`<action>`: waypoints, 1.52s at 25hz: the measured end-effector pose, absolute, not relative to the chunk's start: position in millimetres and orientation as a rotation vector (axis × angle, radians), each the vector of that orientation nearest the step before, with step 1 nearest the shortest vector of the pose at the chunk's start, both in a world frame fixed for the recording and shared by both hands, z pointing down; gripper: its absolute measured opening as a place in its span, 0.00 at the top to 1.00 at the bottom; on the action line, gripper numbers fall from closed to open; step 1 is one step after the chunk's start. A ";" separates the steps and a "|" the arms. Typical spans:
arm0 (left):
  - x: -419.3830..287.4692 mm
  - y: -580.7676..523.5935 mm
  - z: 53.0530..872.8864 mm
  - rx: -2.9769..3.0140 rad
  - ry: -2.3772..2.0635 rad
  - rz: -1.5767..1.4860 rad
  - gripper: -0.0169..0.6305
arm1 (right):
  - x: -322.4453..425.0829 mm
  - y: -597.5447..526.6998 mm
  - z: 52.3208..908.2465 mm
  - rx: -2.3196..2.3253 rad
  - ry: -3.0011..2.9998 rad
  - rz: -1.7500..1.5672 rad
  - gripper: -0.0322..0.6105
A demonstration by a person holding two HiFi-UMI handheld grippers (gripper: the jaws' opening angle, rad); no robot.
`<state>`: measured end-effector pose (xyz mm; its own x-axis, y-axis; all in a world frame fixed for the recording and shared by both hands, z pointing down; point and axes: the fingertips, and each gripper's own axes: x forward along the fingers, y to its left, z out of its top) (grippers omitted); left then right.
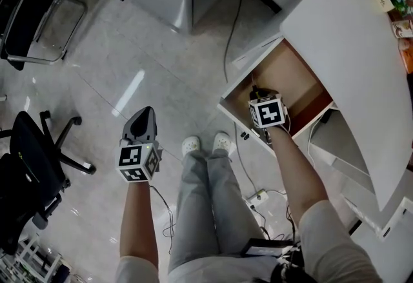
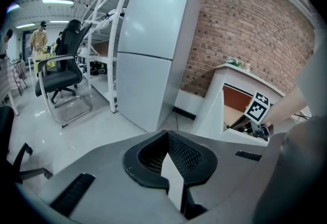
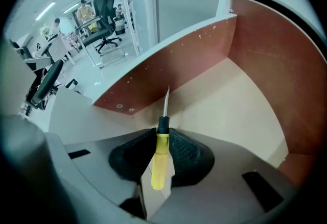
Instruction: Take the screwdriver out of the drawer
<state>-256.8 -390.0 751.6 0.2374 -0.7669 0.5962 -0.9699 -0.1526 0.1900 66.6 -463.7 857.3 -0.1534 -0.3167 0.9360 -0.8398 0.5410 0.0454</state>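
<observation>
Though open, wooden drawer (image 1: 292,73) above glossy pale floor tiles (image 1: 129,49).

Left gripper (image 2: 167,134), jaws together, empty

The front part of the open drawer (image 1: 293,72) is free from above; the white counter (image 1: 342,49) overhangs its back. Reddish-brown walls hem in the right hand-held gripper (image 3: 162,139), closed on the screwdriver (image 3: 159,164). Bare floor (image 1: 129,69) stretches left to the refrigerator (image 2: 153,54) and office chair (image 1: 32,165).
</observation>
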 end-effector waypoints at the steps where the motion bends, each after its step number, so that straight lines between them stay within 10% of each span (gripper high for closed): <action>1: -255.7 -391.0 748.2 1.981 -1.584 0.497 0.95 | 66.3 -463.7 851.0 0.974 -1.729 0.615 0.83; 38: -239.9 -397.2 520.0 2.121 -1.681 0.427 0.95 | 61.2 -424.2 572.5 1.016 -2.009 0.534 0.83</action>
